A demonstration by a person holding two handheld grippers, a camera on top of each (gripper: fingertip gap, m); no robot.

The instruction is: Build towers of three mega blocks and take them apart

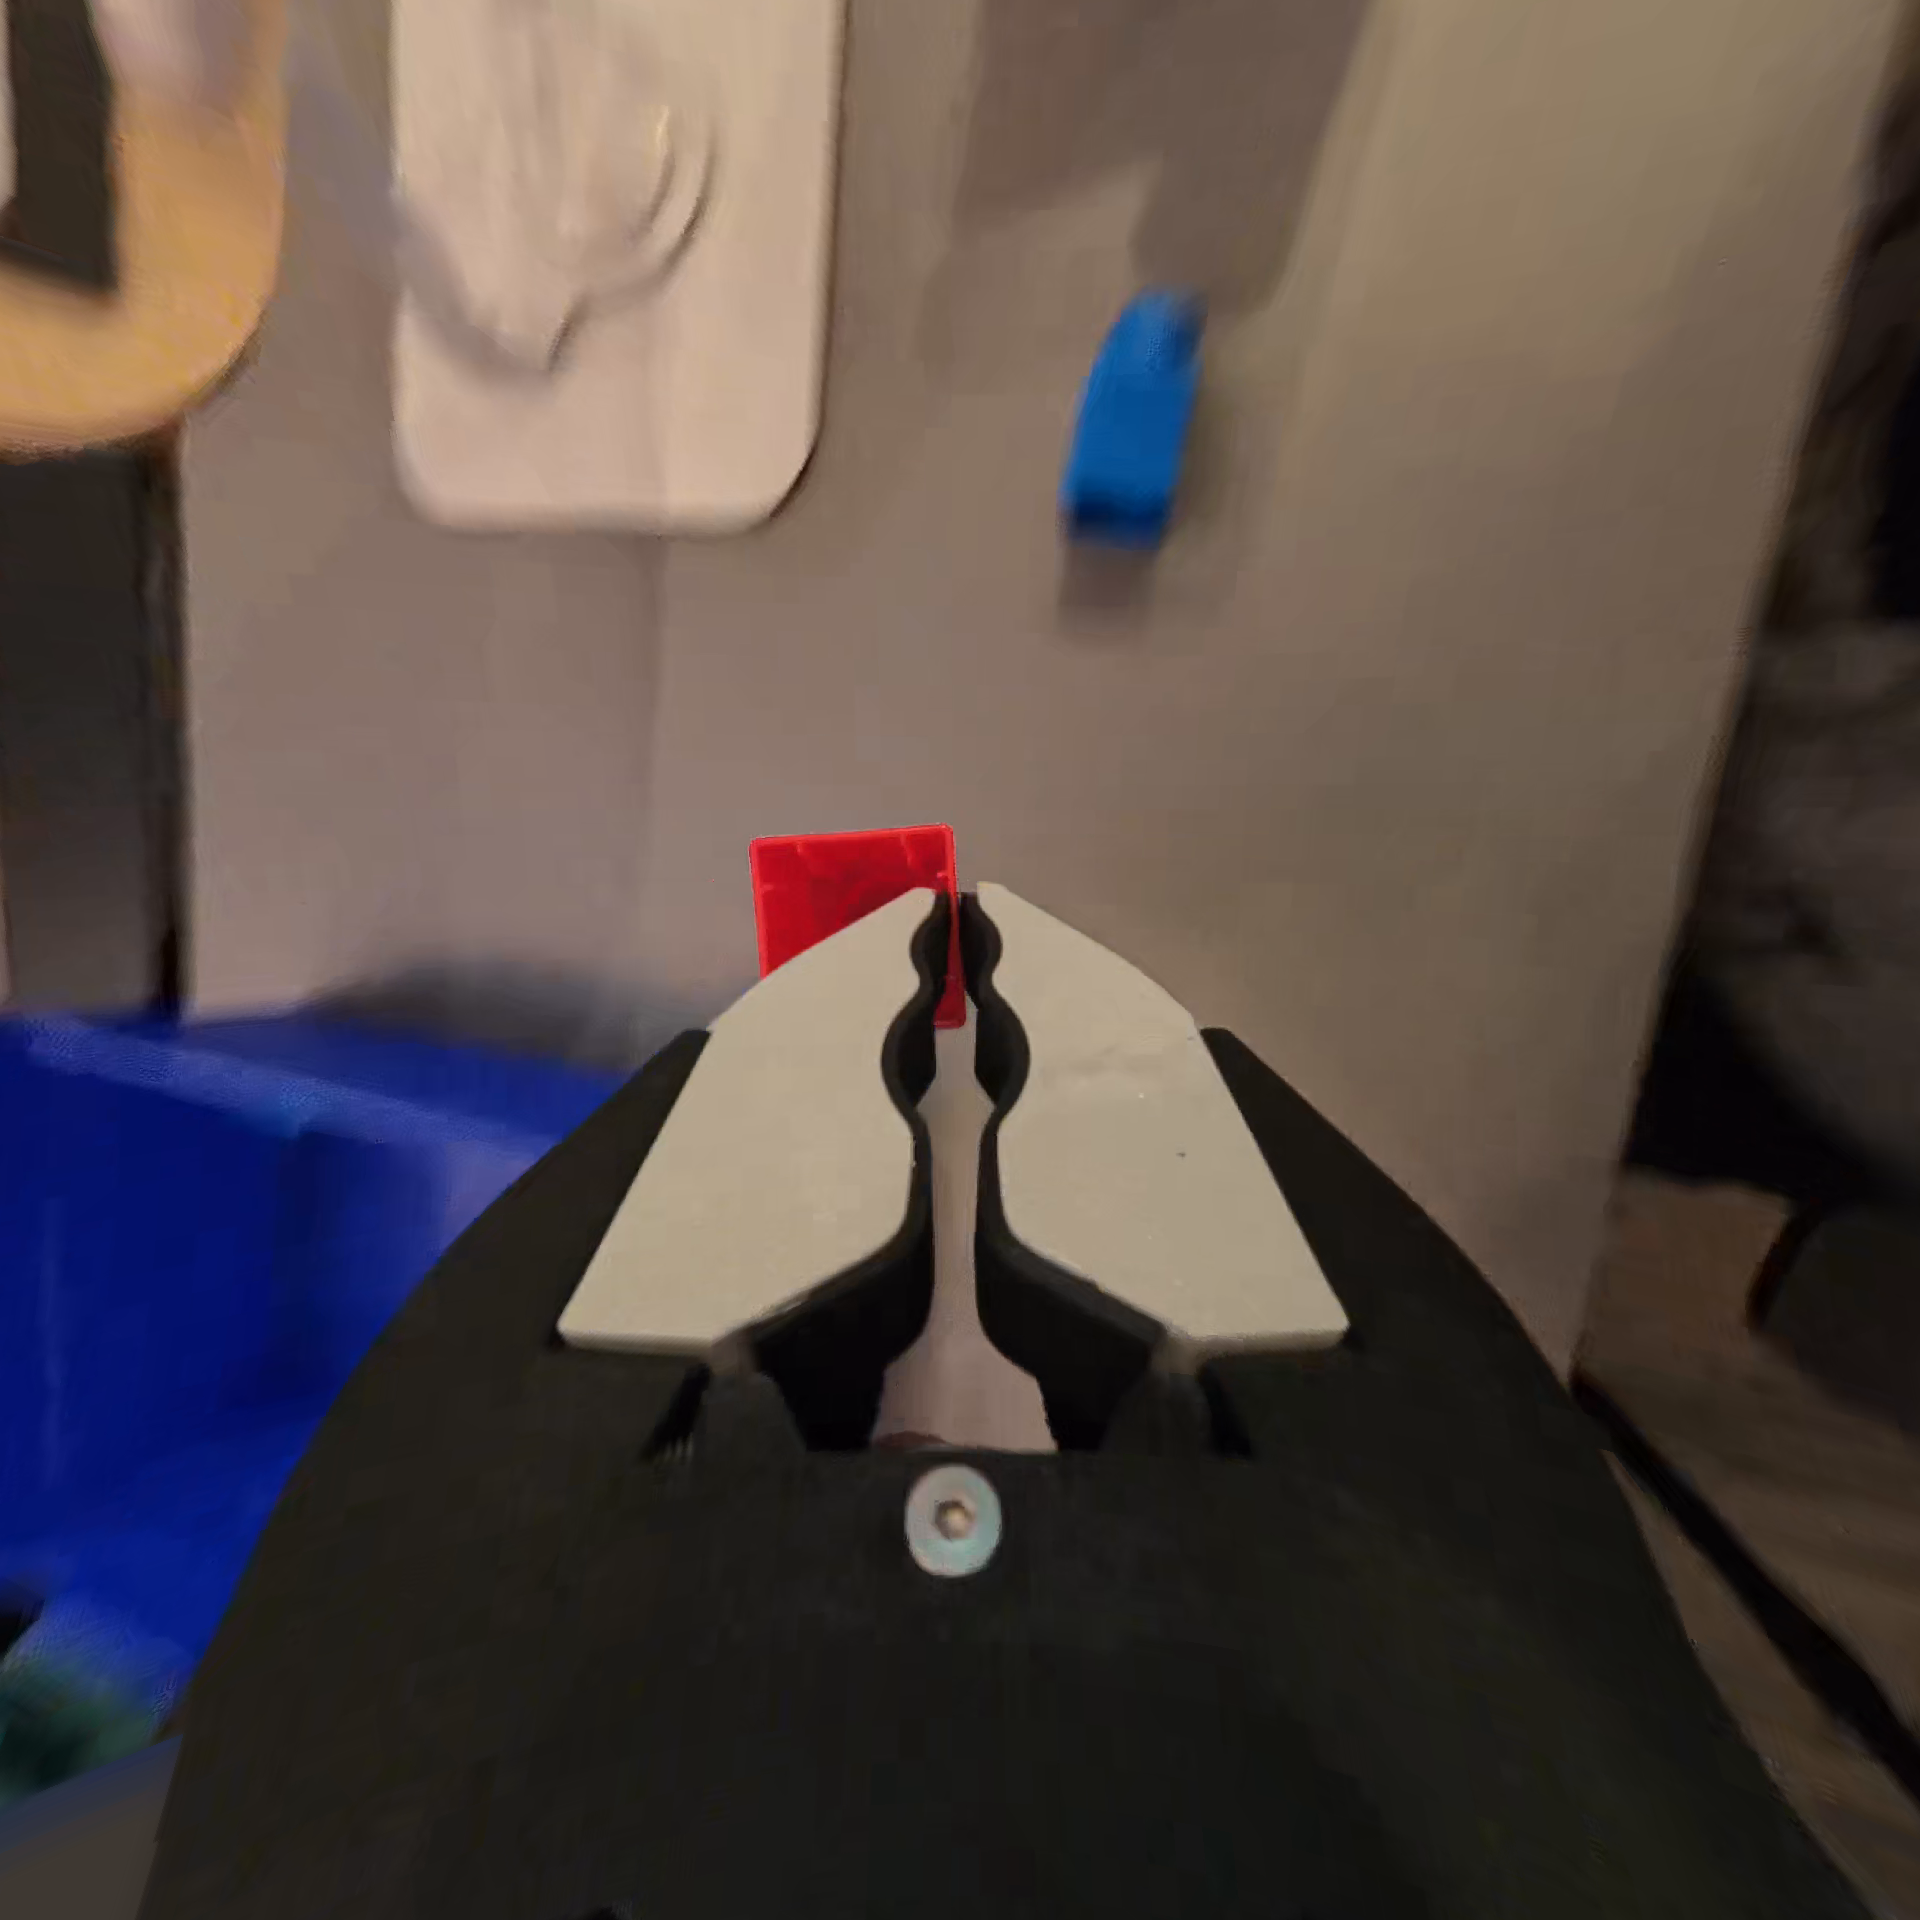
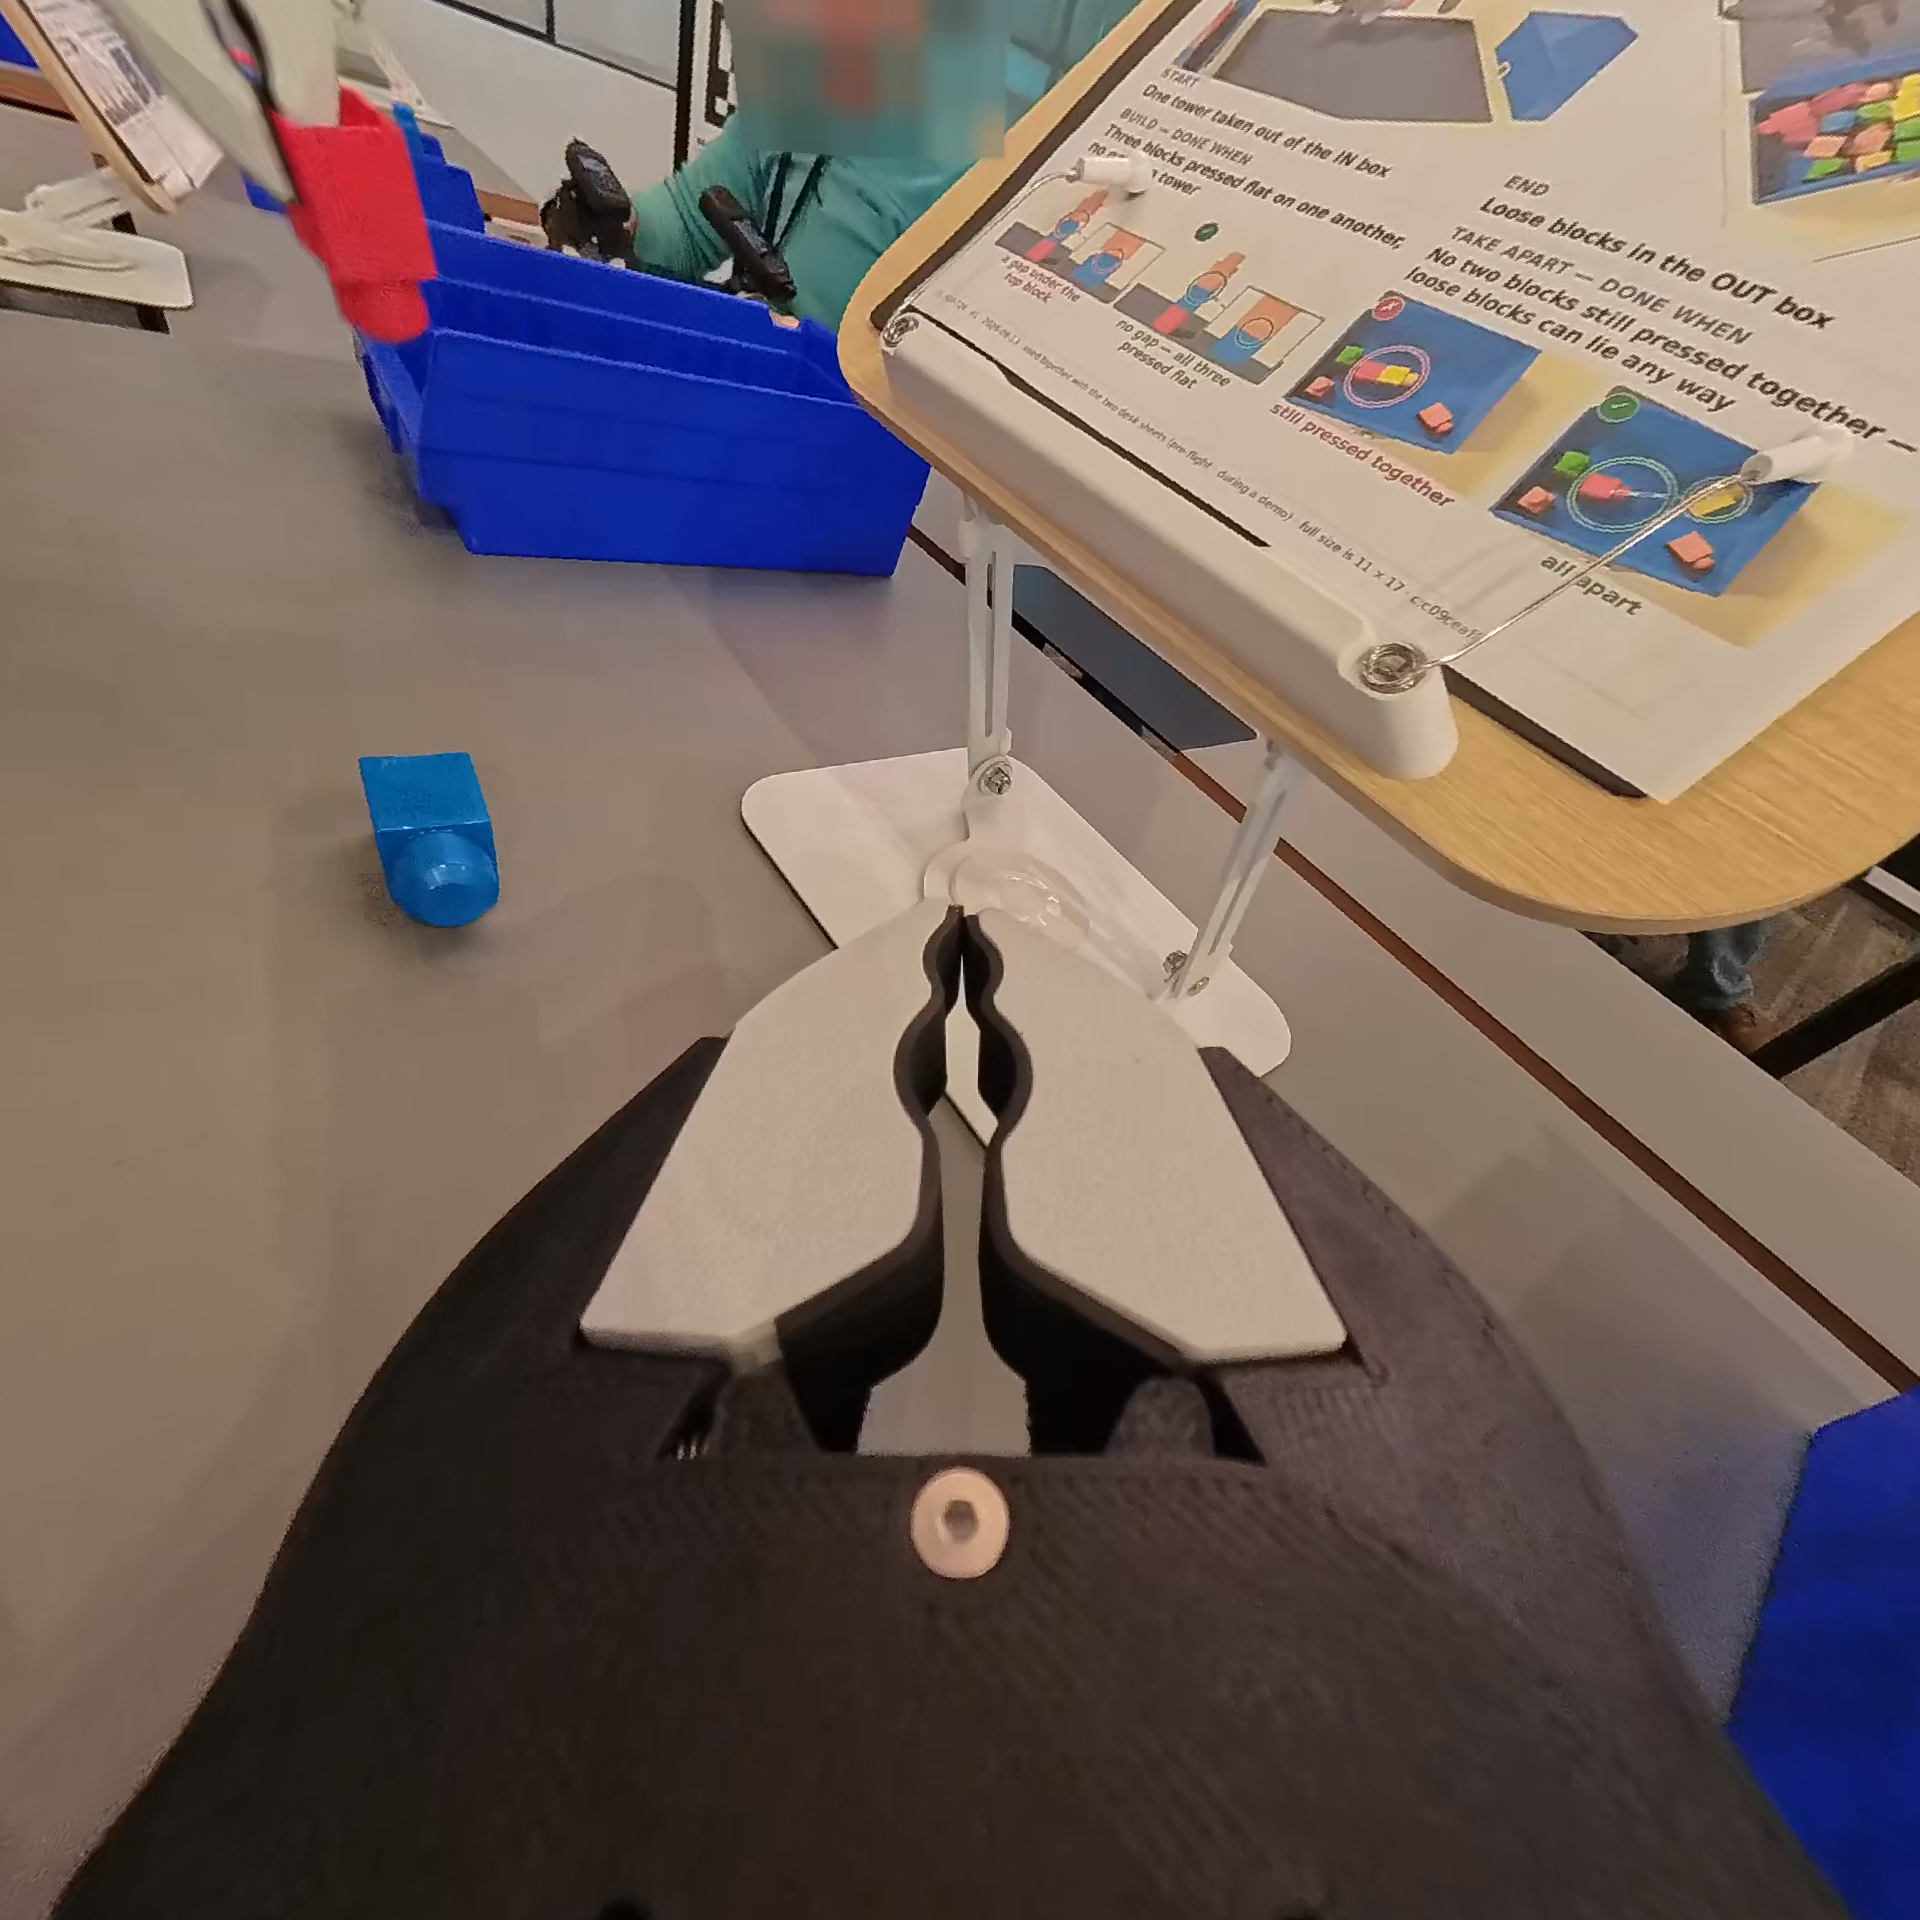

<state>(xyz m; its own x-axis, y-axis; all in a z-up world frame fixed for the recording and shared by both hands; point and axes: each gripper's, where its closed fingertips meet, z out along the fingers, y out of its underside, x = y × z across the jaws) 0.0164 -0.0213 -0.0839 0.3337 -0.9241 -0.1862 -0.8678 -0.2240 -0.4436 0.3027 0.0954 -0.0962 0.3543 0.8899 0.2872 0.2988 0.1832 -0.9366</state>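
Carrying a red block (image 1: 831, 899) pinched by one thin wall between its closed fingertips, the left hand-held gripper (image 1: 956, 904) hangs in the air above the grey table (image 2: 260, 1039), near the blue bins (image 2: 644, 457). A blue block (image 2: 431, 831) lies on its side on the table, well apart. The right hand-held gripper (image 2: 958, 920) waits closed and empty beside the white stand (image 2: 831, 821). The step looks like moving a single block; next comes setting it down squarely.
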